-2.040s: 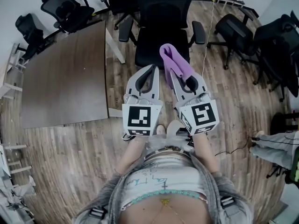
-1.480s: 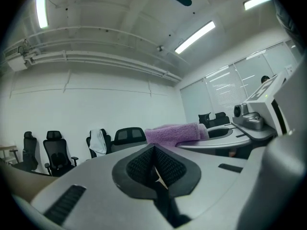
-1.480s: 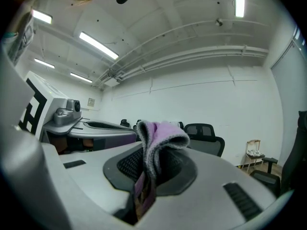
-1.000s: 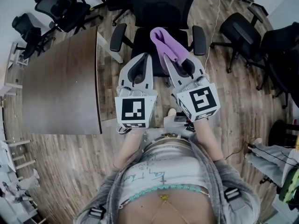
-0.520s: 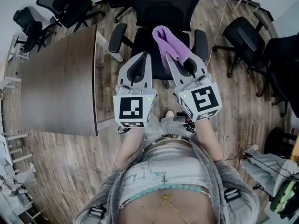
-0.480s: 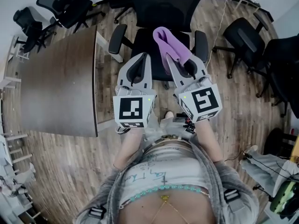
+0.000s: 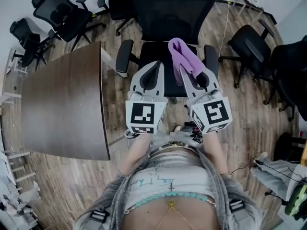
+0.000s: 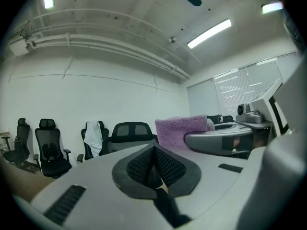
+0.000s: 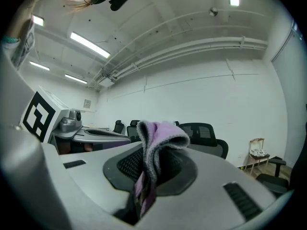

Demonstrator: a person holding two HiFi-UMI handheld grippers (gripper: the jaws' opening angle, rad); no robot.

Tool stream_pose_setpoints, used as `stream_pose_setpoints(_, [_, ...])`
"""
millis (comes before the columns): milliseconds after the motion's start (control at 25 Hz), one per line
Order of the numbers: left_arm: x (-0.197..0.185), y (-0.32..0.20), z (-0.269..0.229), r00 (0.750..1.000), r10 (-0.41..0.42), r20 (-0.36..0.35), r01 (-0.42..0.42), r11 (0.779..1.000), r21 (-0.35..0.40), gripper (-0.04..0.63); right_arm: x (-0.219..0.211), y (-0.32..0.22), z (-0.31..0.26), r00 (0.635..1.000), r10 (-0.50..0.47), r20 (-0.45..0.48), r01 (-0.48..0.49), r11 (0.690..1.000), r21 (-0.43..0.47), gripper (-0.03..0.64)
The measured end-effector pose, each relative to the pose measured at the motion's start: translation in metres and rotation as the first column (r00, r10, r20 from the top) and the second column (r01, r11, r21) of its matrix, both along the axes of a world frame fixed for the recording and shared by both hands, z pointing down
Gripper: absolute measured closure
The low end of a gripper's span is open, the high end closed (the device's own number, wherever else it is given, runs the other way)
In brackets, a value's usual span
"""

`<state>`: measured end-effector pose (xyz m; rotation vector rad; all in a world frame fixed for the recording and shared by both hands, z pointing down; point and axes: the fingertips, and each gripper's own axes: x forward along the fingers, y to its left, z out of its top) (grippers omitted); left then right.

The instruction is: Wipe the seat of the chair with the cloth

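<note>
As I've stepped closer, black office chair seat [image 7: 152, 51] now sits under both tongs: right tongs [image 7: 184, 73] pinch folded purple fleece cloth [image 7: 184, 57], left tongs [image 7: 157, 67] closed, empty. Wiping can begin.

**Q:** Which item is the cloth [image 7: 184, 61]?

**A:** The lilac, fleecy one. It is folded into a thick band and pinched at its lower end between the jaws of the right gripper [image 7: 189, 75]. Its free fold stands up past the jaw tips.

**Q:** And the chair [image 7: 165, 13]?

**A:** A black office chair with a mesh back and two armrests, upright, its front towards the person. Its dark seat [image 7: 156, 56] lies beneath the cloth. Whether the cloth touches the seat cannot be told.
</note>
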<state>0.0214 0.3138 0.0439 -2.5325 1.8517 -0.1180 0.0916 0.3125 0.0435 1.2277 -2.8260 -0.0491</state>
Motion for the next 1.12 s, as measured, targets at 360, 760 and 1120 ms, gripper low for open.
stream_pose_setpoints(360, [-0.042, -0.044, 0.009, 0.994, 0.100, -0.043, -0.101, 0.995, -0.019, 0.595, -0.035, -0.039, 0.002, 0.994, 0.108, -0.017, -0.108, 0.994, 0.003, 0.569])
stream_pose_setpoints(760, [-0.081, -0.075, 0.016, 0.992, 0.119, -0.051, -0.121, 0.992, -0.041, 0.595, -0.030, -0.065, 0.004, 0.975, 0.223, -0.024, -0.223, 0.975, 0.000, 0.569])
stream_pose_setpoints(1120, [-0.057, -0.120, 0.023, 0.991, 0.125, -0.046, -0.128, 0.990, -0.065, 0.595, -0.014, -0.116, 0.009, 0.977, 0.212, -0.004, -0.212, 0.977, -0.024, 0.569])
